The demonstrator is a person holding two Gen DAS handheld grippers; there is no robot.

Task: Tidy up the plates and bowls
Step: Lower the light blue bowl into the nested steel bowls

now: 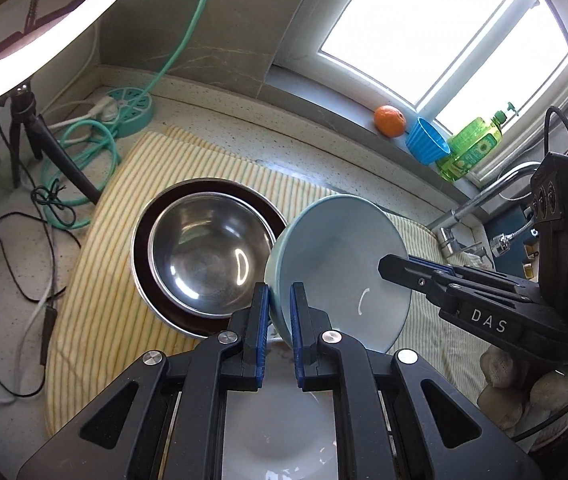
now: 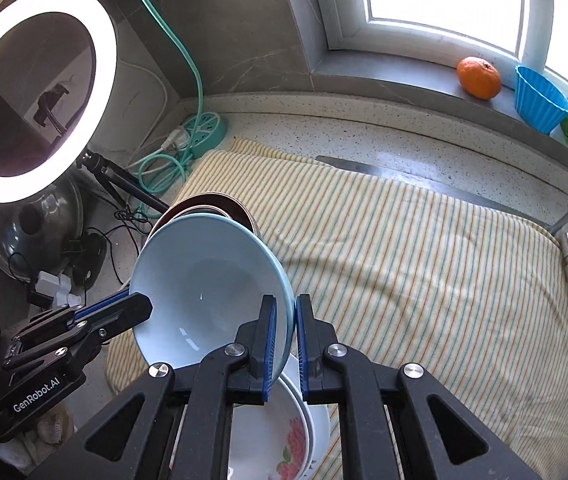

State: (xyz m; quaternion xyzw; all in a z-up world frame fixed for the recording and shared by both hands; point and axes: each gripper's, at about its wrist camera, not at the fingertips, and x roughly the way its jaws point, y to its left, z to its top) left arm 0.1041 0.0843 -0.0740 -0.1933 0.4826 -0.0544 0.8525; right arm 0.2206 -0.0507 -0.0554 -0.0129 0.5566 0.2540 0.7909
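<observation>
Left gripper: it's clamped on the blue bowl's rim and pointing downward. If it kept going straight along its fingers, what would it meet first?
Probably the steel bowl nested in the dark-rimmed bowl on the striped towel, just beyond the left gripper and the blue bowl. The held bowl would likely touch first; depth is unclear.

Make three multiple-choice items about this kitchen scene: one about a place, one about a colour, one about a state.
1. Where does the orange lie?
A. on the window sill
B. in the steel bowl
C. on the striped cloth

2. What colour is the bowl held by both grippers?
A. red
B. light blue
C. black

3. How does the held bowl stand?
A. flat on the cloth
B. upside down
C. tilted, lifted by its rim

Answers: 1 A, it sits on the sill beside the blue cup. 2 B, its wall is pale blue. 3 C, the left gripper and right gripper pinch opposite rims.
</observation>
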